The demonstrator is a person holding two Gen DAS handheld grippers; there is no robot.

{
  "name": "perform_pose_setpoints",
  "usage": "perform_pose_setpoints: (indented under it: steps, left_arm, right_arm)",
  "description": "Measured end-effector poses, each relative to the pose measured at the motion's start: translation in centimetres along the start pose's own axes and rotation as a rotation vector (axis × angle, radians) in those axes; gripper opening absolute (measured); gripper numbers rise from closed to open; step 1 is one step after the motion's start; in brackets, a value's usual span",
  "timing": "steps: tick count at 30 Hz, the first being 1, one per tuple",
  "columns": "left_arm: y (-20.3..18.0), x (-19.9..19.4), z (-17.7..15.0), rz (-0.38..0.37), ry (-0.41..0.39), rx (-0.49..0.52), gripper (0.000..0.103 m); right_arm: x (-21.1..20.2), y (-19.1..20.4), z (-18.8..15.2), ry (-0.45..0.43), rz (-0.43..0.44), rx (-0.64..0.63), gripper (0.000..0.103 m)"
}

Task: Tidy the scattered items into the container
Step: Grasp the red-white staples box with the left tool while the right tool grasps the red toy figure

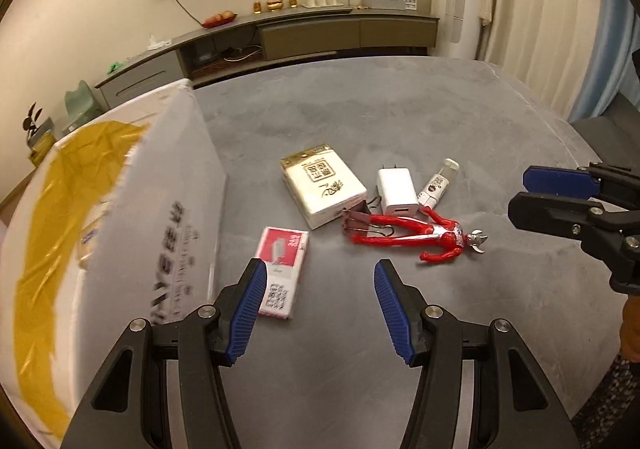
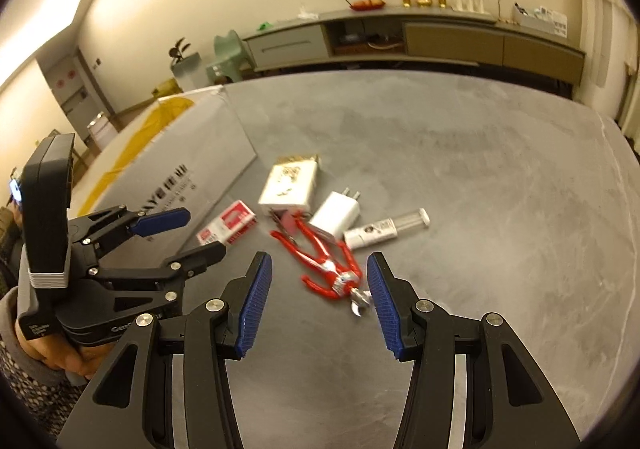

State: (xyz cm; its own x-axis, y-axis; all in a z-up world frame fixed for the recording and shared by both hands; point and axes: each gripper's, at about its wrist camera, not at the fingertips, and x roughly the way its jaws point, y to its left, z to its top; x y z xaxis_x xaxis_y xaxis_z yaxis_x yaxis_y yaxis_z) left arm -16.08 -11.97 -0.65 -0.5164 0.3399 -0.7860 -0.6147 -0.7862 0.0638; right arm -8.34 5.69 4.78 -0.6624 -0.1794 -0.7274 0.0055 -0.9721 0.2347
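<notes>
While both sets of jaws stand wide and empty over the worktop (image 2: 480, 177), the right gripper (image 2: 319, 301) has the red figure (image 2: 328, 265) at twelve o'clock (light, stiff, thin-limbed; grip the torso). Farther, at ten o'clock, stands the white container (image 2: 192, 165), well apart.

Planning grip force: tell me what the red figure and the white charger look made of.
Red figure: likely soft plastic or vinyl; glossy highlights, thin bent limbs. White charger: probably hard plastic; smooth satin faces, crisp edges, metal prongs at one end.
</notes>
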Motion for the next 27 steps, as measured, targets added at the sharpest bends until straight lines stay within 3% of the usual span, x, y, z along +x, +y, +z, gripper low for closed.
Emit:
perform_pose_setpoints:
  steps: [10, 14, 15, 16, 18, 20, 24, 27]
  left_arm:
    - [1.1, 3.4, -0.2, 0.042, 0.07, -0.03, 0.057]
    - [1.8, 4.1, -0.2, 0.018, 0.085, -0.052, 0.057]
    - [1.9, 4.3, -0.2, 0.011, 0.088, -0.057, 0.057]
    - [2.0, 4.4, -0.2, 0.006, 0.093, -0.062, 0.057]
    - [2.2, 4.7, -0.3, 0.003, 0.098, -0.069, 0.057]
    - [2.2, 4.8, -0.2, 0.005, 0.09, -0.062, 0.057]
    - [2.3, 4.8, -0.1, -0.027, 0.088, -0.054, 0.053]
    - [2.7, 4.8, -0.1, -0.022, 0.081, -0.059, 0.053]
  right_arm:
    - [4.5, 0.0, -0.4, 0.075, 0.014, -0.046, 0.053]
    - [6.0, 0.2, -0.4, 0.093, 0.017, -0.065, 0.053]
    - [6.2, 0.2, -0.4, 0.098, 0.016, -0.068, 0.049]
    - [6.6, 0.2, -0.4, 0.107, 0.015, -0.069, 0.037]
    - [6.9, 0.2, -0.5, 0.119, 0.015, -0.07, 0.023]
    - [6.9, 0.1, -0.6, 0.145, 0.039, -0.06, 0.015]
    - [6.4, 0.1, -1.2, 0.202, 0.142, -0.001, 0.015]
    - [6.3, 0.3, -1.3, 0.183, 0.107, -0.024, 0.025]
